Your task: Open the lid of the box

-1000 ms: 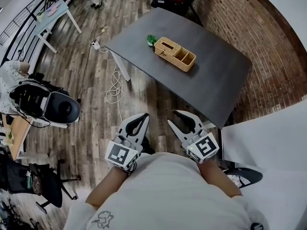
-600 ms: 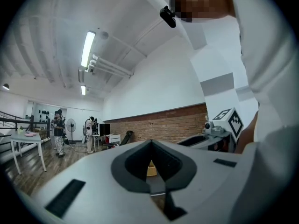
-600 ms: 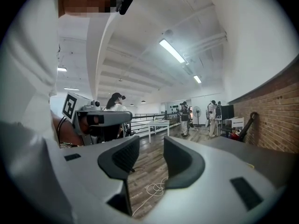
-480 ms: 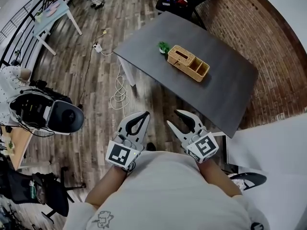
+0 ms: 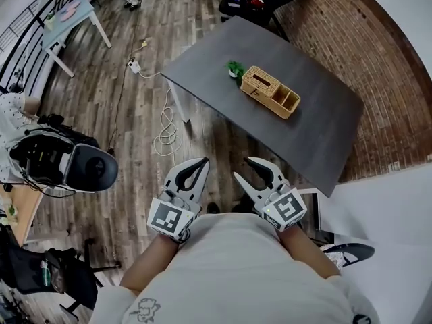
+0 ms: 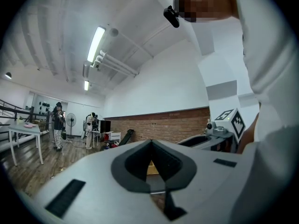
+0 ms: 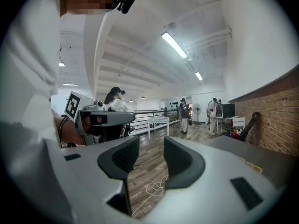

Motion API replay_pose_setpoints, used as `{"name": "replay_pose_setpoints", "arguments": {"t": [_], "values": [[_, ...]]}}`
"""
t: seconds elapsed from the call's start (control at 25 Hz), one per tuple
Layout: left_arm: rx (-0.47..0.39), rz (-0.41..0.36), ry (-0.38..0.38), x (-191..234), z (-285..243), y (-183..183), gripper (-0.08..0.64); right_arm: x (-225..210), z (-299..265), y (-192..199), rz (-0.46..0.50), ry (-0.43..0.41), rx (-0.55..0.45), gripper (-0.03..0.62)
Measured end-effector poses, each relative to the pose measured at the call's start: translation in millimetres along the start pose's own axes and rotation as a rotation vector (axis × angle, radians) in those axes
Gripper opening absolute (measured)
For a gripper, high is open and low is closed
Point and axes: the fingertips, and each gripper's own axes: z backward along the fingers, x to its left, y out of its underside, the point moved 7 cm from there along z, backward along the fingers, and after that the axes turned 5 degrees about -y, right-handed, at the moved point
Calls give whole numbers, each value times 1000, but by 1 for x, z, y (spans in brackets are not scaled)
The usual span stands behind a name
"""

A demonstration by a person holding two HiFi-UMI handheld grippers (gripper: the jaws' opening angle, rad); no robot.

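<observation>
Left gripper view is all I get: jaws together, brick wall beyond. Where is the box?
Observer: The wicker box stands on the grey table, across the wood floor from the person.
Operator: Lid open?
Observer: No, the lid lies flat over one end.
Operator: Right gripper?
Observer: The right gripper is by the person's torso, jaws apart, nothing between them.

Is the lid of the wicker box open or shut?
Shut: the lid lies flat on top of the wicker box, with no gap visible.
</observation>
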Motion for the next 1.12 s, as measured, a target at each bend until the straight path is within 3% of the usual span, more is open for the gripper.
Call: {"name": "replay_pose_setpoints", "arguments": {"t": [0.56, 0.84, 1.12], "values": [[26, 7, -113, 41, -29, 3, 11, -53, -51, -2, -6, -96, -19, 172], [56, 31, -124, 52, -91, 11, 11, -114, -68, 9, -20, -135, -17, 172], [81, 38, -82, 58, -175, 15, 11, -194, -67, 11, -37, -102, -15, 172]]}}
